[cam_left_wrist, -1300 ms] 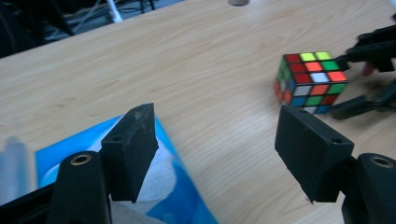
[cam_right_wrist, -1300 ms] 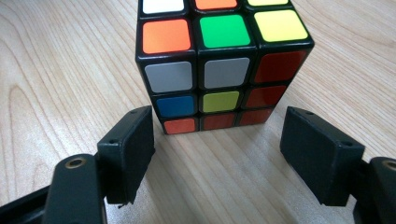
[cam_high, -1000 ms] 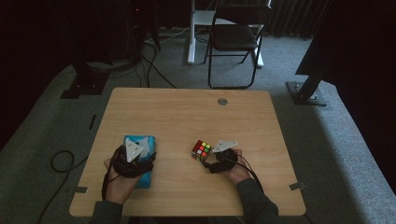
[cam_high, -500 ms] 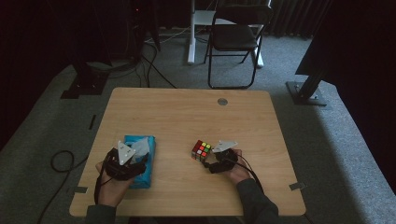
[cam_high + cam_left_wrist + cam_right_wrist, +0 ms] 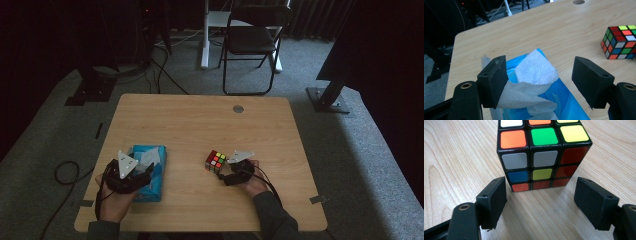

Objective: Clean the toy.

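Since the earlier frame, left gripper [image 5: 131, 172] has withdrawn toward the tabletop's near-left corner, jaws open above the blue wet-wipe pack [image 5: 564, 100]. Right gripper [image 5: 540, 202], stationary near the near edge, stands open just short of the Rubik's cube [image 5: 541, 155].

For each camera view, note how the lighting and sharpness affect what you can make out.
High view: dim, soft, dark surroundings, yet the puzzle cube and blue wipes pack read clearly. Left gripper view: brighter; the white wipe is crisp. Right gripper view: cube close, evenly lit, its nearest edge slightly soft.
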Demonstrator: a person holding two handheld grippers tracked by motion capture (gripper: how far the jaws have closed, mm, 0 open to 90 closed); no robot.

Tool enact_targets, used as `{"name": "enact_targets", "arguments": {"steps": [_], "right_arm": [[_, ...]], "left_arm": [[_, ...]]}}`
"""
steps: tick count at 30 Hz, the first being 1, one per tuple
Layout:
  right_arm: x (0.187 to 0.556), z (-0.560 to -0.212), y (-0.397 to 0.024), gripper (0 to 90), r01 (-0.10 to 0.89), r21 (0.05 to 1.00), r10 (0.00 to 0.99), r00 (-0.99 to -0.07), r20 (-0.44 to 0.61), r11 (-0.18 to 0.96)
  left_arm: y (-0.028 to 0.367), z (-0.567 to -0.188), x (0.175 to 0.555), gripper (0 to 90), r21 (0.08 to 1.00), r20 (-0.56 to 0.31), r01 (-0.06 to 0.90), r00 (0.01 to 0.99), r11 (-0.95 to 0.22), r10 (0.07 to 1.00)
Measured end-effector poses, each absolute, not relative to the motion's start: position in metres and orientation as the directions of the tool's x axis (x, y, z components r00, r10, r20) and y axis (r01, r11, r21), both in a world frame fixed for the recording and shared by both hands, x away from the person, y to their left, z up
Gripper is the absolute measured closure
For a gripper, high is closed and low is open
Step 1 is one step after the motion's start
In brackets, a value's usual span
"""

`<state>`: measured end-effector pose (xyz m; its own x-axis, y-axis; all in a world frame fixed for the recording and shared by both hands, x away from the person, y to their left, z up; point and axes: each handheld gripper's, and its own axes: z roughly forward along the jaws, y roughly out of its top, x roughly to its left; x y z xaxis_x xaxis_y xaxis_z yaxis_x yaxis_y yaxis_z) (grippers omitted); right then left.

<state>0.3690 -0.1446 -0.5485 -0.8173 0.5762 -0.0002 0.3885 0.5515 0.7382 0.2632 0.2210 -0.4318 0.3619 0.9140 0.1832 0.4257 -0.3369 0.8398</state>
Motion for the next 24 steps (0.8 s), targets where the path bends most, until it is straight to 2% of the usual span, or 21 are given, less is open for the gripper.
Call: {"name": "enact_targets", "arguments": {"steps": [24], "right_arm": [[0.369,-0.549,-0.145,25.7,0.387,0.738,0.576,-0.818,-0.001,0.552]], "left_arm": [[0.201,-0.445,0.270,28.1,0.805,0.233,0.419,0.426,-0.419,0.874]]}}
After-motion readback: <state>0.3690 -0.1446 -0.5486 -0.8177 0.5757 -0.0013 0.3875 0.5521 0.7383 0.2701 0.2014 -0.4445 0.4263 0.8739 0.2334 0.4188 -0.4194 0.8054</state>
